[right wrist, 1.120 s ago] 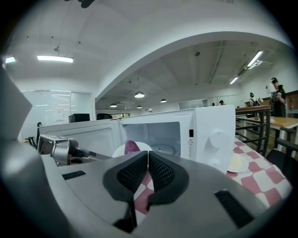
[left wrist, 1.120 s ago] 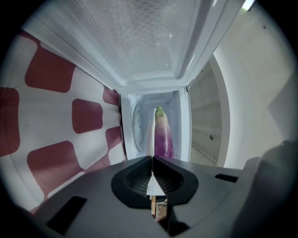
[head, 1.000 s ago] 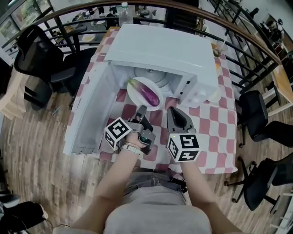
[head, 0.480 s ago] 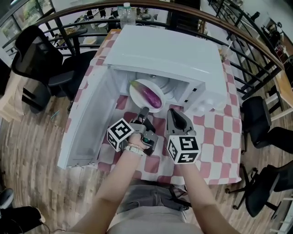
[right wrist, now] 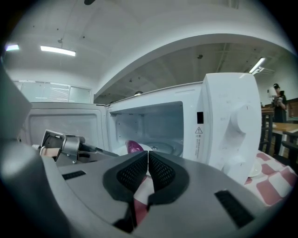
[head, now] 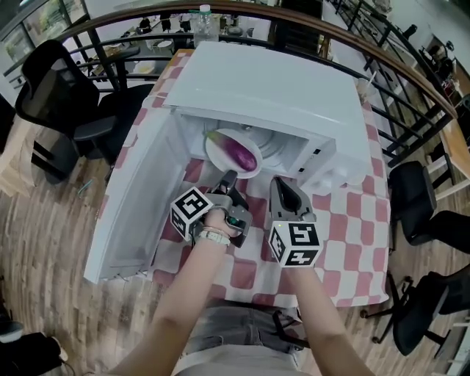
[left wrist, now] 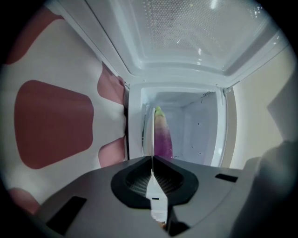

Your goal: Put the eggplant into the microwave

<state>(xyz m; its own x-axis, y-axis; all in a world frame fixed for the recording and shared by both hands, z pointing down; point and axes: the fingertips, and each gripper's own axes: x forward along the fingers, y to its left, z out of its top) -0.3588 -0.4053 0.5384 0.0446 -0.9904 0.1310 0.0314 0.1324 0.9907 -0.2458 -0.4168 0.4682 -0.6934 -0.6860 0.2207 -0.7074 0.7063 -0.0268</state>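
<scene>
A purple eggplant (head: 240, 154) lies on a white plate (head: 220, 145) at the mouth of the open white microwave (head: 279, 88). My left gripper (head: 229, 176) is shut on the plate's near rim. In the left gripper view the rim (left wrist: 152, 139) runs edge-on out of the closed jaws, with the eggplant (left wrist: 162, 137) beyond, inside the cavity. My right gripper (head: 277, 181) hovers just right of the plate, shut and holding nothing. The right gripper view shows the eggplant (right wrist: 134, 146) and the left gripper (right wrist: 65, 146) in front of the opening.
The microwave door (head: 139, 198) hangs open to the left, over the table's edge. A red-and-white checked cloth (head: 345, 235) covers the table. Black chairs (head: 55, 81) (head: 426, 205) stand on either side, a curved railing (head: 382, 66) runs behind, and a bottle (head: 204, 18) stands at the back.
Both grippers have eased forward and a little down toward the microwave mouth. The plate with the eggplant went along with the left one. Both stayed shut.
</scene>
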